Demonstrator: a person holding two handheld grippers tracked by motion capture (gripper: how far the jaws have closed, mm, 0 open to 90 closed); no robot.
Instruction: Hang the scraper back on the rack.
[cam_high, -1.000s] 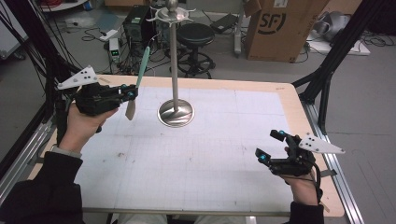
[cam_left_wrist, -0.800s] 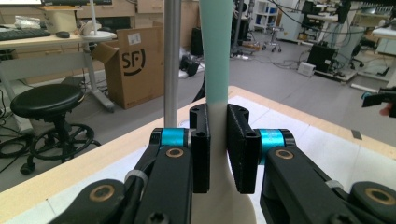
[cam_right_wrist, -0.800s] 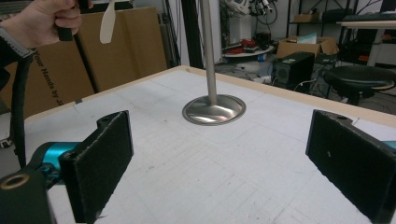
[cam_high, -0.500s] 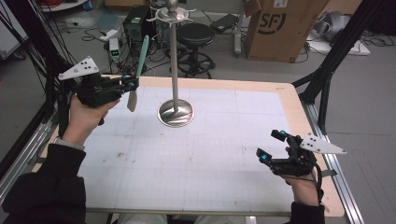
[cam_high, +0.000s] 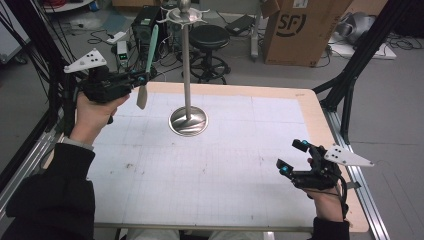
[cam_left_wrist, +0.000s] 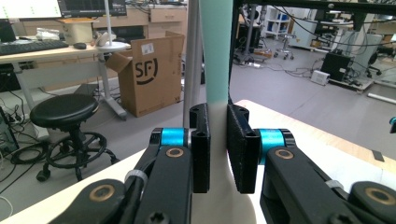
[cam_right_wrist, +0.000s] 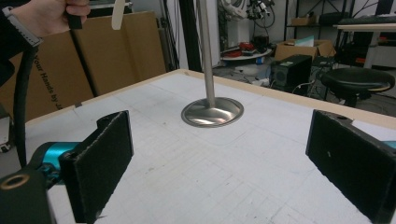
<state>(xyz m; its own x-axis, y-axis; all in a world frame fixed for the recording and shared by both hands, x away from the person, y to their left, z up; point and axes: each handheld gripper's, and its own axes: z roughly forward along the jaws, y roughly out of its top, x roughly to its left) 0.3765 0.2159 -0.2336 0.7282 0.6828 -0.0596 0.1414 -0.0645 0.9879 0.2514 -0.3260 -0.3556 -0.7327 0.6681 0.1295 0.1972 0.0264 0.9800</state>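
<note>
Clamped between the left tool's (cam_high: 141, 80) flat black pads, a slim mint-and-cream spatula (cam_high: 148, 57) is held; the right tool (cam_high: 291, 157) gapes empty.

Metal stand (cam_high: 188, 120) mid-table (cam_high: 225, 200), held spatula (cam_high: 148, 65) to its left, raised

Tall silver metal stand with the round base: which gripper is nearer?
Left. The left gripper, shut on a long mint-green and cream utensil, is raised just left of the silver metal stand. The right gripper sits open, low near the table's right edge.
</note>
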